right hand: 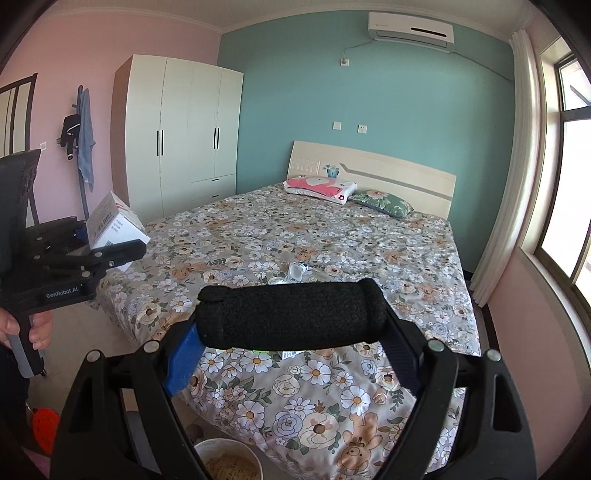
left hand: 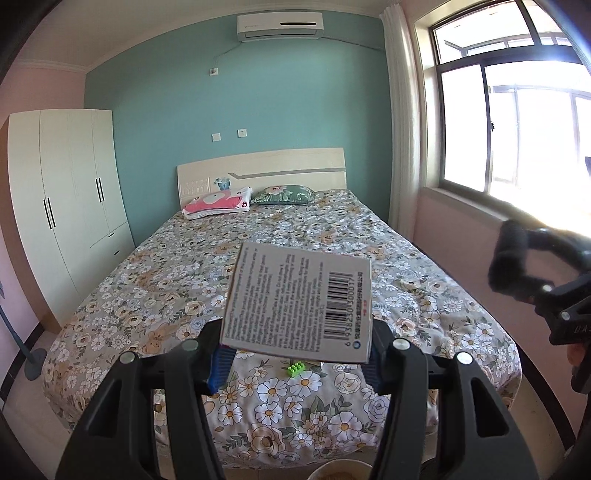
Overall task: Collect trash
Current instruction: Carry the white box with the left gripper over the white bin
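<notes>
Counting as we go: two grippers, the left gripper (left hand: 295, 350) and the right gripper (right hand: 295, 347). One cardboard box (left hand: 301, 299), one black foam roll (right hand: 291, 314). Two pillows (right hand: 319, 186) on one bed (right hand: 369, 243). One green toy brick (left hand: 297, 369). One wardrobe (right hand: 181, 129), one air conditioner (right hand: 410, 31).

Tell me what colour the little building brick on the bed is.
Bright green building brick, lying on the floral bedspread; the left wrist view shows it best.
</notes>
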`<state>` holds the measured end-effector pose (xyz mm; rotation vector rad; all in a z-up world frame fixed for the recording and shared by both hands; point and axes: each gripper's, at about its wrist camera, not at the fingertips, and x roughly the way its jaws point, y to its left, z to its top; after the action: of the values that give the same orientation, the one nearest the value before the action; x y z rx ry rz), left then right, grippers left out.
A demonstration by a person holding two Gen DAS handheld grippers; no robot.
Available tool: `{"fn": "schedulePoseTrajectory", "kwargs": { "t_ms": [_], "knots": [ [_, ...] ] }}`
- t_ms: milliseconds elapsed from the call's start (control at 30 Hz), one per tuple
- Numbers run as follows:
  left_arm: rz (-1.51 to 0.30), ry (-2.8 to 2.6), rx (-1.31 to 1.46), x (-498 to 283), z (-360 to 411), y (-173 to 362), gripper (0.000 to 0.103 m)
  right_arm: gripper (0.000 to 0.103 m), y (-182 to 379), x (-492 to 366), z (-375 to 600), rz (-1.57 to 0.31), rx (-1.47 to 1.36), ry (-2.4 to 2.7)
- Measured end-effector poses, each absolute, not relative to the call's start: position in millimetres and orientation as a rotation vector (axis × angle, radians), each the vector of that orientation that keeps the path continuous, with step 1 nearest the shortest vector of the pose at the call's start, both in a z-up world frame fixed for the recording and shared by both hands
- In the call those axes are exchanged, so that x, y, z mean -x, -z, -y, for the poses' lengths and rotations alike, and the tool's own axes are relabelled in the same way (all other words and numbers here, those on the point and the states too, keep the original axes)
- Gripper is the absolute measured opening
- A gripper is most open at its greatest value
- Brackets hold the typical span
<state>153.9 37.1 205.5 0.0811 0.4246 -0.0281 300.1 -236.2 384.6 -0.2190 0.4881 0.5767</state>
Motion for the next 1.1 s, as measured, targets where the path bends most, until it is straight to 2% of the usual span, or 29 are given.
{"fn": "schedulePoseTrajectory", "kwargs": {
  "t_ms": [233, 667, 1100],
  "knots": [
    [-0.421, 0.068, -0.125, -122, -29, -201, 0.058, 0.083, -387, -257, 246, -0.478, 0.241, -0.603],
    [-0.449, 0.189, -0.173, -76, -16, -166, 0.058, 0.083, -361, -199, 251, -0.494, 0.276, -0.672],
    [-0.621, 0.229, -0.148, -83, -31, -85, 0.058, 0.083, -280, -201, 244, -0.628, 0.284, -0.713]
  ]
}}
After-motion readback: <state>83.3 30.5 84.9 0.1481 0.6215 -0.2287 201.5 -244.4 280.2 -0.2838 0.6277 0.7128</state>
